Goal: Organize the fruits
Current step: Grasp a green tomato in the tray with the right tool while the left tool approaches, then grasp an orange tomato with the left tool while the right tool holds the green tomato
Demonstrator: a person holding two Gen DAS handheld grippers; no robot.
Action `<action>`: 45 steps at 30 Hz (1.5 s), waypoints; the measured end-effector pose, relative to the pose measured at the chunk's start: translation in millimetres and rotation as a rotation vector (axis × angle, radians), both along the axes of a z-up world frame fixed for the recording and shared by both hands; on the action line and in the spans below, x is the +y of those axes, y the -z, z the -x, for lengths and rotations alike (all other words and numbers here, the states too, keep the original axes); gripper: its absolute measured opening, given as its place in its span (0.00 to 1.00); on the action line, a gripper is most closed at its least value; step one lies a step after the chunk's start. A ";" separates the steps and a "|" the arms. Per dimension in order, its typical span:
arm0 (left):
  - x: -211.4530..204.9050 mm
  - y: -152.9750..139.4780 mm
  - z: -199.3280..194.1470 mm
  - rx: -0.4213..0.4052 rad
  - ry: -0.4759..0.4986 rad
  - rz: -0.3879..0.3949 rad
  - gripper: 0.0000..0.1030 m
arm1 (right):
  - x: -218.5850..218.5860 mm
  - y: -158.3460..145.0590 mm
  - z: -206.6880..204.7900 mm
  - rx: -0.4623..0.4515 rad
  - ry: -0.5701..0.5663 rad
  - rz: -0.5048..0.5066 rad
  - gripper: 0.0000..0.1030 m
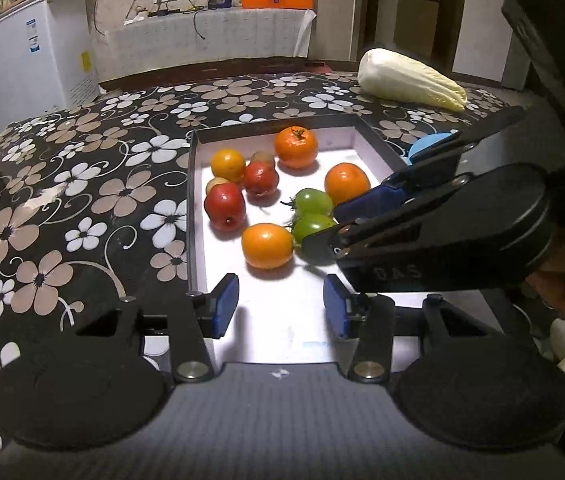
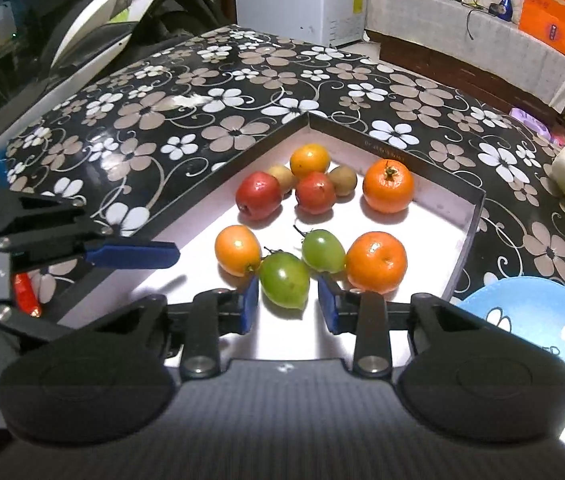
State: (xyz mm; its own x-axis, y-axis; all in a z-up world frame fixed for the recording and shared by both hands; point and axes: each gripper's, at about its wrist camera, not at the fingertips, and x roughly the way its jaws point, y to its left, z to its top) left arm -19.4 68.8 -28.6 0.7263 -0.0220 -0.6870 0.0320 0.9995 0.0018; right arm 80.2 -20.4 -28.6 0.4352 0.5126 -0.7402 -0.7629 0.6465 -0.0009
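Holding box (image 2: 466, 240): four oranges, two red, two green; both tongs spread.

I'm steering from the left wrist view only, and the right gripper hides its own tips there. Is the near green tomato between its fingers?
Observer: Yes, the near green tomato sits between the right gripper's pads; a slim gap shows at one pad.
Operator: What's that blue thing beyond the tray?
Observer: A blue flowered plate on the table, just outside the tray's wall.
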 end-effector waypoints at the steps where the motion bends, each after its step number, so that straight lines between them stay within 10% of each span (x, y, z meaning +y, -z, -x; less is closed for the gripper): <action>1: 0.2 0.6 -0.2 0.001 -0.002 -0.002 0.52 | 1.5 1.1 -0.8 0.005 -0.002 -0.001 0.32; 45: 10.2 1.6 -81.2 0.115 -0.147 0.118 0.51 | -59.2 -42.7 -0.4 -0.031 0.095 -0.157 0.28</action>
